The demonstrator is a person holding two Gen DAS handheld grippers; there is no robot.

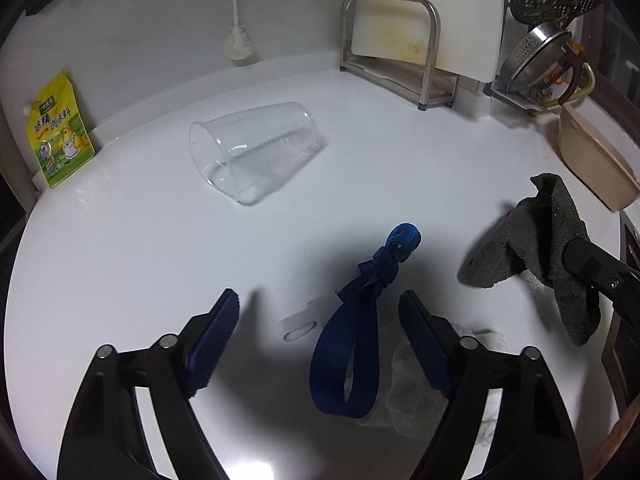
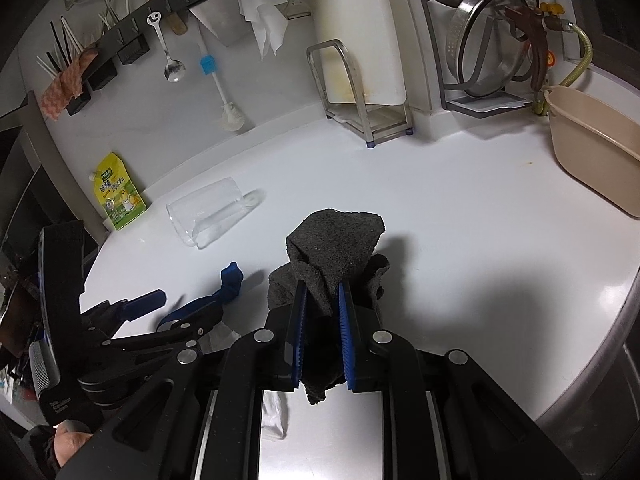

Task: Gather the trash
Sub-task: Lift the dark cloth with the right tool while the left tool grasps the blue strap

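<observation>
- The left gripper point(image 1: 320, 320) hangs low over the white counter point(image 1: 400, 152), jaws apart, pads touching nothing.
- Between those jaws lies a blue strap point(image 1: 352, 344), looped and knotted, with its rolled end pointing away from the gripper.
- Just left of the strap sits a small clear plastic piece point(image 1: 300, 322), flat on the counter.
- Under the strap and beside the left gripper's right finger lies a crumpled clear wrapper point(image 1: 408, 392).
- The right gripper point(image 2: 323, 304) is clamped shut on a grey rag point(image 2: 336, 248); the rag bunches up above the blue pads and a tail hangs out below them.
- From the left camera the rag point(image 1: 532, 248) hangs off the right gripper's tip, with its lower corner down at the counter; whether it touches, I cannot tell.
- A clear cup point(image 1: 252, 148) lies on its side farther back, mouth toward the left, well apart from both grippers.
- A yellow pouch point(image 1: 60, 132) leans against the wall at the far left.
- A metal rack point(image 1: 400, 44) holds a white board at the back; a beige tub point(image 2: 592, 148) stands on the right.
- A brush point(image 2: 218, 84) with a blue tip hangs on the wall.
</observation>
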